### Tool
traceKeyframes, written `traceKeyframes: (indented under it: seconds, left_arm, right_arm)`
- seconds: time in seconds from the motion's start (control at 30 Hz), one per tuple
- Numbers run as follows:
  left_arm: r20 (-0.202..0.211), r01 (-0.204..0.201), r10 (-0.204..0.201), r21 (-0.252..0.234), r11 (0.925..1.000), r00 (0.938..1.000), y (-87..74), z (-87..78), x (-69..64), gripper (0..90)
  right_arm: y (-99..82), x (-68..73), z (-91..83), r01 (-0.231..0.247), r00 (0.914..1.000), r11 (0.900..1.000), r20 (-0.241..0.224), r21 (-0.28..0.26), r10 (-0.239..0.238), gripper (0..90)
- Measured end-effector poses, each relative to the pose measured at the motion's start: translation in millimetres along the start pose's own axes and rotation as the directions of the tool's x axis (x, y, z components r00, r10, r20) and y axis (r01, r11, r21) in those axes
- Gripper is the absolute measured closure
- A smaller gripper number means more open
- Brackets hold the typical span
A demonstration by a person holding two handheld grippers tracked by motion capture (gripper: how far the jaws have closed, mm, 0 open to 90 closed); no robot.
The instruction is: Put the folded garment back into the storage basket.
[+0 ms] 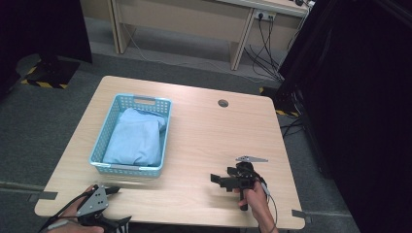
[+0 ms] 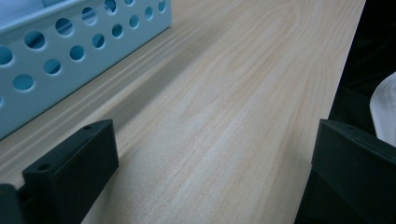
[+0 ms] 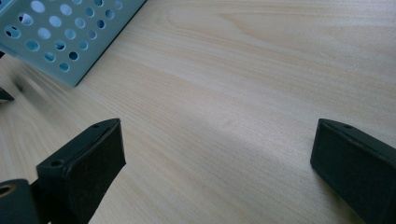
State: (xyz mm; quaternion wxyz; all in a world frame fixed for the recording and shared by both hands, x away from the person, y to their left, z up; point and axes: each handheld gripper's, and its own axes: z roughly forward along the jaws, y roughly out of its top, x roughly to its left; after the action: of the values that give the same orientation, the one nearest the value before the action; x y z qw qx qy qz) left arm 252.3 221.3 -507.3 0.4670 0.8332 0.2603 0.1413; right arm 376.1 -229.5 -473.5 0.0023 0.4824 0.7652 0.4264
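My left gripper and right gripper hang released, holding nothing. The folded blue cloth in the basket looks soft, light, probably floppy; I'd pinch its near folded edge.

A wooden table stands on grey carpet, with a desk and cables behind.
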Motion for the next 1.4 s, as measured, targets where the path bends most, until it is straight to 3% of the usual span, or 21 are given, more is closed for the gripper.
traceKeyframes:
  seconds: [1.4]
  left_arm:
    - [0.000,0.000,0.000,0.000,1.0000,1.0000,0.0,0.0,0.0,0.0]
  right_arm:
    - [-34.8,6.1,-25.8,-0.010,0.9994,0.9991,-0.032,-0.041,0.009,3.5]
